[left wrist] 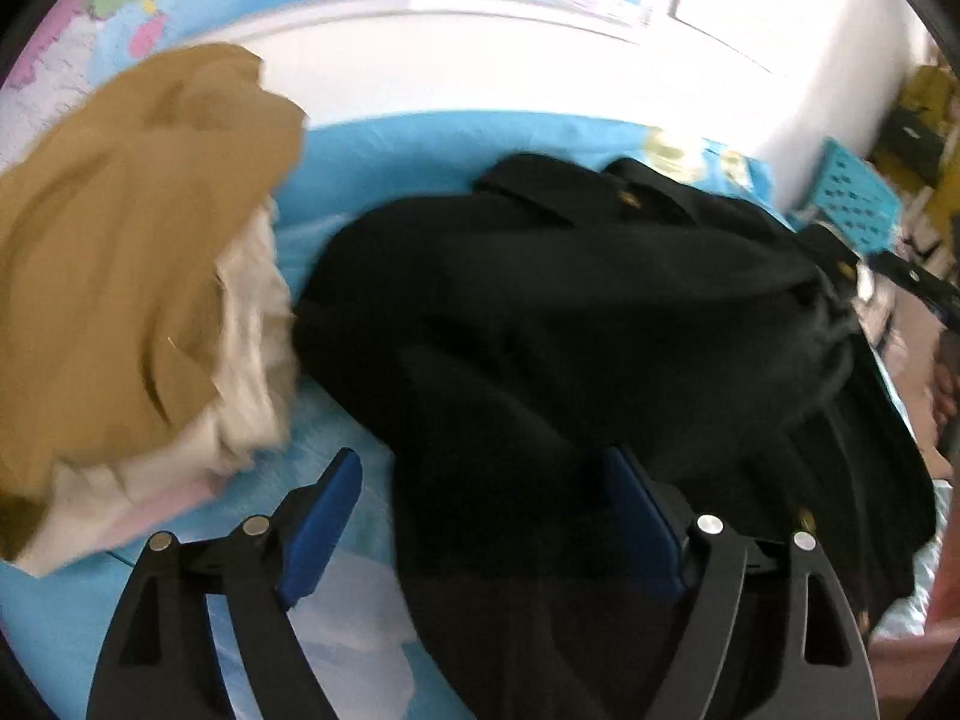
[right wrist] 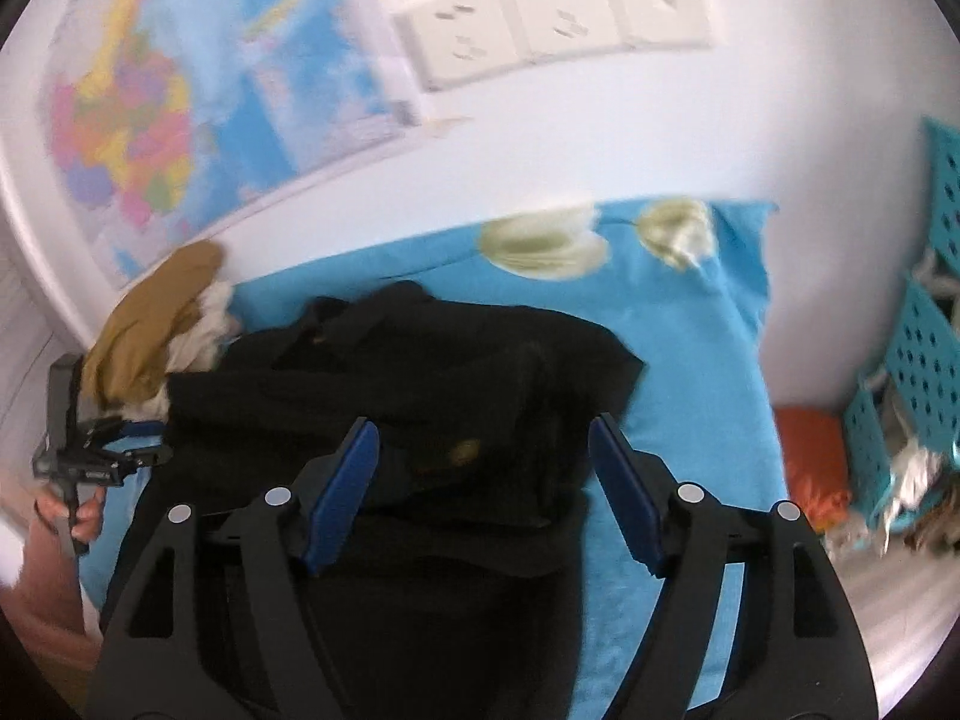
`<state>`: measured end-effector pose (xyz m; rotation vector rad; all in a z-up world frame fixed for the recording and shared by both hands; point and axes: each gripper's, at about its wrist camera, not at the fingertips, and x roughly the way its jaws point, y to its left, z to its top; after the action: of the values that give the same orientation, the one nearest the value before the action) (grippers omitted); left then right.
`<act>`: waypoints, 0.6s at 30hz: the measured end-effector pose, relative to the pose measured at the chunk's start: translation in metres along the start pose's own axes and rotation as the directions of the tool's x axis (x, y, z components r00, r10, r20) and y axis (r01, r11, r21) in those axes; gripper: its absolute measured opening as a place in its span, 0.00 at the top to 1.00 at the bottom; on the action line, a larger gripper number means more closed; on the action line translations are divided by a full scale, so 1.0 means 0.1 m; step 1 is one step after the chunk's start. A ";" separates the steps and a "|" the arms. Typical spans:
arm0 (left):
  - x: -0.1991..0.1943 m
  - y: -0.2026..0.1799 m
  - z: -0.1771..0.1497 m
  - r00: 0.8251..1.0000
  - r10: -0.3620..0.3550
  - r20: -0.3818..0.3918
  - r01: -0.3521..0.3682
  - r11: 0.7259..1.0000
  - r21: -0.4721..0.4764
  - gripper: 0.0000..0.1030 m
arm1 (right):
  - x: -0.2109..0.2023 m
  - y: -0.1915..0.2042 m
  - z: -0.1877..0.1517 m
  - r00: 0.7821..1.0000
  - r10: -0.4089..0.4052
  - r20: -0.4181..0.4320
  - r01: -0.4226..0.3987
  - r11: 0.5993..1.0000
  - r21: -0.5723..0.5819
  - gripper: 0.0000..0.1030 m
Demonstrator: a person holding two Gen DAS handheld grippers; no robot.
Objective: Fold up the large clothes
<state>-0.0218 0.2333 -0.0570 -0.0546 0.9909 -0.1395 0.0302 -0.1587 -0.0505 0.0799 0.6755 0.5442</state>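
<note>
A large black garment (left wrist: 570,324) with small brass buttons lies bunched on the blue cloth (left wrist: 372,162); the right wrist view shows the black garment (right wrist: 420,372) too. My left gripper (left wrist: 480,480) stands open just above the garment's near left edge, nothing pinched between its blue pads. My right gripper (right wrist: 483,450) is open over the garment's near part, its pads apart from the fabric. The left gripper (right wrist: 129,441) also shows at the left edge of the right wrist view, held by a hand (right wrist: 72,516).
A tan and cream pile of clothes (left wrist: 132,300) lies left of the black garment. A white wall with a map (right wrist: 180,108) and sockets (right wrist: 552,24) stands behind. Turquoise perforated baskets (right wrist: 918,384) and an orange item (right wrist: 810,468) sit at the right.
</note>
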 end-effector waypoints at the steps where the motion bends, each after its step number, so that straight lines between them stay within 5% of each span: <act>1: 0.02 0.00 -0.06 1.000 -0.004 -0.013 0.004 1.000 0.008 0.22 | 0.03 0.07 -0.02 1.000 0.008 -0.010 -0.008 0.999 -0.035 0.30; 3: 0.10 0.00 -0.16 0.998 -0.009 -0.056 0.010 1.000 0.019 0.22 | 0.17 0.19 -0.06 0.999 0.002 -0.044 -0.006 0.996 -0.092 0.29; 8: 0.09 0.06 -0.38 0.998 0.007 -0.065 -0.007 1.000 0.009 0.85 | 0.58 0.25 -0.08 0.992 0.000 -0.126 -0.013 0.995 -0.097 0.33; 12: -0.07 0.31 -0.53 0.997 -0.058 -0.058 0.051 0.993 -0.108 0.93 | 0.60 0.25 -0.03 0.992 0.020 -0.121 -0.030 0.997 -0.077 0.34; 18: -0.22 0.43 -0.82 0.998 -0.019 -0.053 0.008 0.978 -0.207 0.96 | 0.66 0.22 -0.09 0.989 -0.017 -0.145 0.006 0.997 -0.074 0.34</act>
<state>-0.0988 0.2808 -0.0884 -0.2494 1.0572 -0.0503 0.0574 -0.1075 -0.0900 -0.0333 0.7969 0.5670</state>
